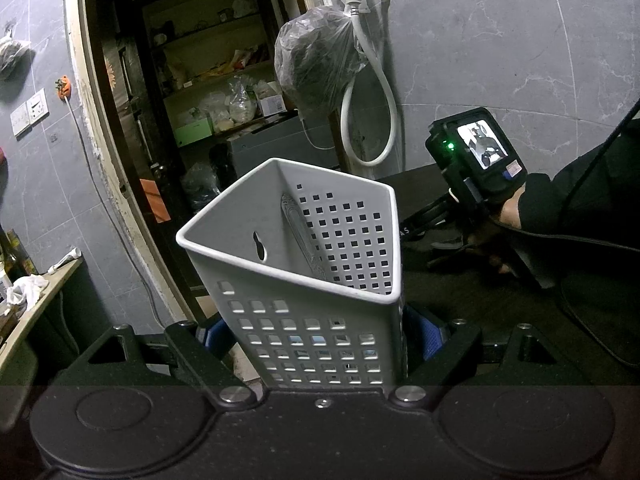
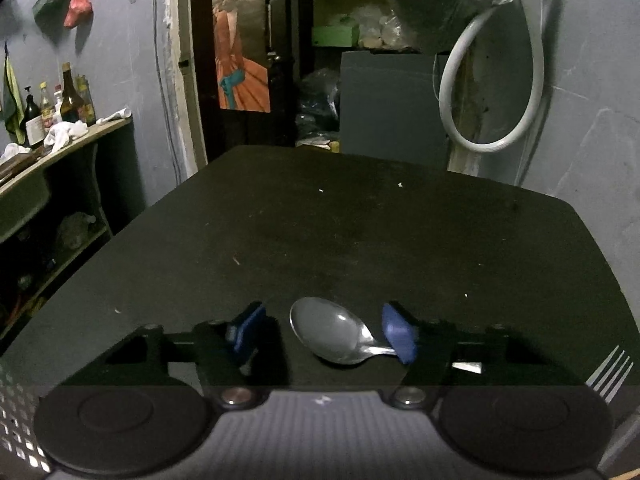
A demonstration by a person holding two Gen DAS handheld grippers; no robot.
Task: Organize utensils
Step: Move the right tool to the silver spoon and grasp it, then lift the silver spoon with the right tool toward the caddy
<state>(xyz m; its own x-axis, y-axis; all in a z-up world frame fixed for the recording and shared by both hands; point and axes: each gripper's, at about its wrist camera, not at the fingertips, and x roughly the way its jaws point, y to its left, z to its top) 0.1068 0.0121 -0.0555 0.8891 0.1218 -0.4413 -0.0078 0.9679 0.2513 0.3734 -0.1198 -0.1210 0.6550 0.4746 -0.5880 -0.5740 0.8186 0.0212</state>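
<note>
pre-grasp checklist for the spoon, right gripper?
1. Spoon between the right gripper fingers: ok.
2. Pads pressing the spoon: not ok, gap on the left; the handle passes behind the right pad.
3. Spoon flat on the table: ok.
4. Holder gripped by the left gripper: ok.
5. Holder has room: ok, one utensil inside.
6. Fork clear of the grasp: ok.
</note>
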